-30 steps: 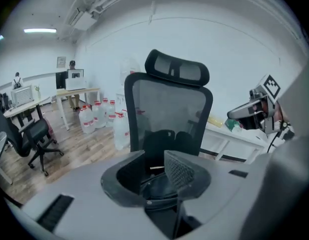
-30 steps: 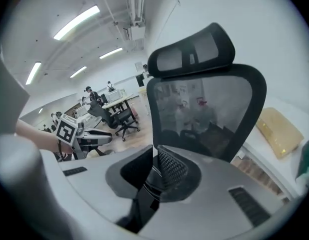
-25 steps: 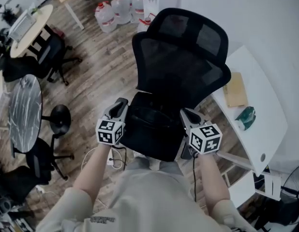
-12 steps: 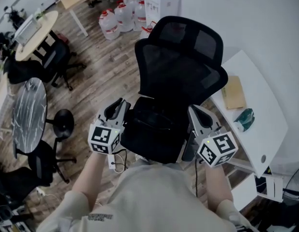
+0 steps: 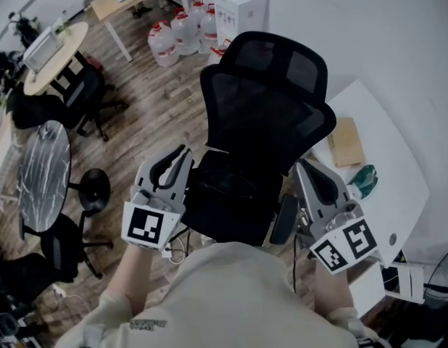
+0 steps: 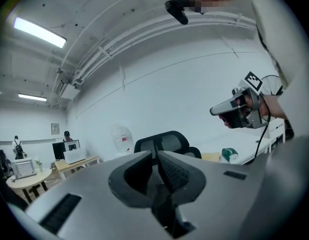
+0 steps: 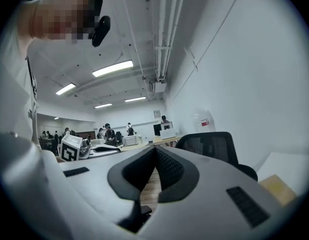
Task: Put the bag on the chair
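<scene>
The black mesh office chair (image 5: pixel 264 114) stands right in front of me. A black bag (image 5: pixel 225 188) lies on its seat, hard to tell apart from the dark cushion. My left gripper (image 5: pixel 182 154) hovers at the seat's left edge, and its jaws are shut with nothing between them. At the seat's right edge my right gripper (image 5: pixel 301 168) is likewise shut and empty. The left gripper view has its own closed jaws (image 6: pixel 156 157), the chair back (image 6: pixel 164 143) behind them and the right gripper (image 6: pixel 234 112). In the right gripper view the closed jaws (image 7: pixel 154 152) point past the chair (image 7: pixel 212 144).
A white desk (image 5: pixel 387 194) stands to the right with a brown envelope (image 5: pixel 346 141) and a green object (image 5: pixel 364 180). Water jugs (image 5: pixel 182 26) stand on the wooden floor behind the chair. A round glass table (image 5: pixel 41 171), a stool (image 5: pixel 93 187) and other chairs fill the left.
Both grippers have drawn back from the chair seat toward me, spreading apart. They are larger in the head view now.
</scene>
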Demonstrator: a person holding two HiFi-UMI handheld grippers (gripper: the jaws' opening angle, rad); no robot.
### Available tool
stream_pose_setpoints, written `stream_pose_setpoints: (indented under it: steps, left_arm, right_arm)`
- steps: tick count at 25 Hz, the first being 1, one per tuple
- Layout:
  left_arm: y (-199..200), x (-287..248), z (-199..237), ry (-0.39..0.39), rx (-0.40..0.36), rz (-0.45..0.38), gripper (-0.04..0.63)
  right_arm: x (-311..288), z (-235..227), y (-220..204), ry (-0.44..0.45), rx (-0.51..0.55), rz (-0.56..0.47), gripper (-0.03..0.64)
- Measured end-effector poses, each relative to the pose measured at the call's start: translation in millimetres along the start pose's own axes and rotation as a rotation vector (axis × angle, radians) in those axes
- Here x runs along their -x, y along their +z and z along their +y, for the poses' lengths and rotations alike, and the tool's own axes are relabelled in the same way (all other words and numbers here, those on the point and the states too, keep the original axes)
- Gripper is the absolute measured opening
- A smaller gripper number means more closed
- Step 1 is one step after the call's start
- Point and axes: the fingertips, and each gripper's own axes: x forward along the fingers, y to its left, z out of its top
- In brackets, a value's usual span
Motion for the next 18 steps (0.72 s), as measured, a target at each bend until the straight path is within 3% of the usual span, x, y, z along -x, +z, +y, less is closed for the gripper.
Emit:
stream_pose_setpoints:
  steps: [6, 10, 18]
  left_arm:
    - [16, 7, -3, -0.009, -0.048, -0.027, 0.049]
    - [16, 8, -1, -0.009, -0.014, -0.032, 0.044]
    - [14, 12, -1, -0.018, 0.034, -0.029, 0.038]
  right_arm:
    - [7, 9, 15, -0.004, 0.047, -0.015, 0.021]
    - [9, 13, 15, -0.019, 0.122, 0.006, 0.021]
    - [5, 11, 2, -0.012, 0.090, 0.032, 0.021]
